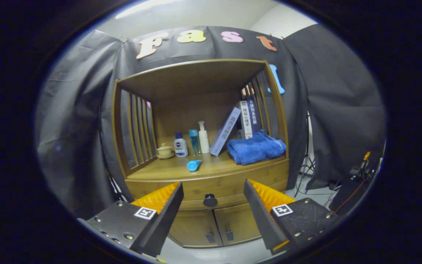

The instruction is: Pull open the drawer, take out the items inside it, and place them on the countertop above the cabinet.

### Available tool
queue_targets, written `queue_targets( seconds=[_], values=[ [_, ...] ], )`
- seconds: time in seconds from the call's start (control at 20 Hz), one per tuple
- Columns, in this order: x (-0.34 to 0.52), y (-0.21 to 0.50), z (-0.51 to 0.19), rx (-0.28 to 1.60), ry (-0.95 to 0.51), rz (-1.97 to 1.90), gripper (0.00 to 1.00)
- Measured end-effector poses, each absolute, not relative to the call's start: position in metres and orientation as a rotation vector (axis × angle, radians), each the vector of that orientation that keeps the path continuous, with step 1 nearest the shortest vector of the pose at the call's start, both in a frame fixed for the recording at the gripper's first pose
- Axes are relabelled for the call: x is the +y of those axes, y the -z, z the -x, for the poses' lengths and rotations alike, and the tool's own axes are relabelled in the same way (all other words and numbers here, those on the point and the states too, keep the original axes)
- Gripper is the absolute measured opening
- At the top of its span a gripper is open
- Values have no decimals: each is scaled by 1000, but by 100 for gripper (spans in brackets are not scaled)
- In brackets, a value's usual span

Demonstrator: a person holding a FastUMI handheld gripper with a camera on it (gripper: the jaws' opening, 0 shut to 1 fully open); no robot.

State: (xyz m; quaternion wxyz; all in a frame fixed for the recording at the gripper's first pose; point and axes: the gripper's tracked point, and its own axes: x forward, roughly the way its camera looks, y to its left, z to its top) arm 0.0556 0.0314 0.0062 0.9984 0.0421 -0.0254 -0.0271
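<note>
Wooden cabinet's shut drawer [211,194] beyond wide-open gripper [211,205]; round dark knob [210,200] small, could slip free if clamped off-centre.

The inside of the drawer [211,194] is hidden behind its closed front, so its contents cannot be told. The books [245,119] are partly covered by the blue towel [256,148]. The cabinet doors [214,227] are flanked and partly masked by the spread fingers of the gripper [213,190].
</note>
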Motion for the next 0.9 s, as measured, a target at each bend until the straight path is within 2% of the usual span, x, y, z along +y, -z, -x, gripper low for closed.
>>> queue_targets(
  seconds=[0.6,0.9],
  values=[
    [63,-115,33,-122,12,-84,99],
    [75,-110,62,-98,-21,-54,99]
  ],
)
